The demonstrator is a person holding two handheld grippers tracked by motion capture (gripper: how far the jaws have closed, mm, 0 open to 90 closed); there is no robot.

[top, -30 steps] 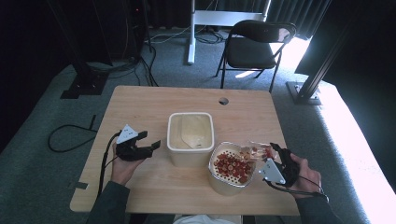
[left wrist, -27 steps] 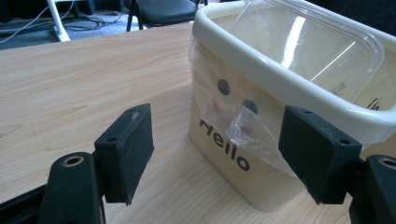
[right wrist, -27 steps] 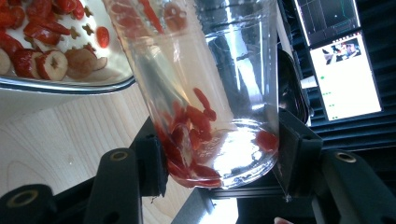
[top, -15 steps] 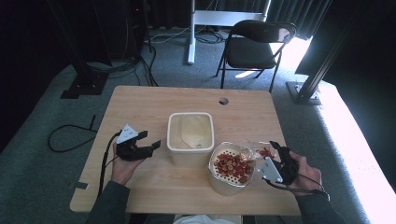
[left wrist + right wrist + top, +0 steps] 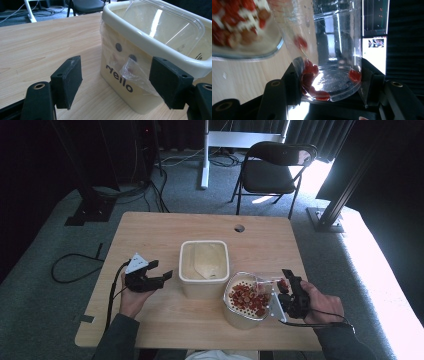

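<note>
A cream bin (image 5: 204, 279) with a plastic liner stands mid-table, and a clear plastic tub (image 5: 207, 260) leans inside it. The word "Hello" shows on the bin's side (image 5: 117, 80) in the left gripper view, with the tub (image 5: 162, 27) above its rim. My left gripper (image 5: 163, 269) rests just left of the bin, open, with nothing between its fingers (image 5: 116, 75). To the bin's right, a white bowl (image 5: 235, 317) holds several red pieces. My right gripper (image 5: 277, 290) is shut on a clear cup (image 5: 267, 284) tipped toward that bowl. A few red pieces lie in the cup (image 5: 337, 50), gripped between the jaws (image 5: 328, 75).
A cable hole (image 5: 239, 227) sits in the wooden table (image 5: 150, 235) near its far edge. A black folding chair (image 5: 272, 170) stands beyond the table. Cables lie on the carpet at the left (image 5: 75, 265).
</note>
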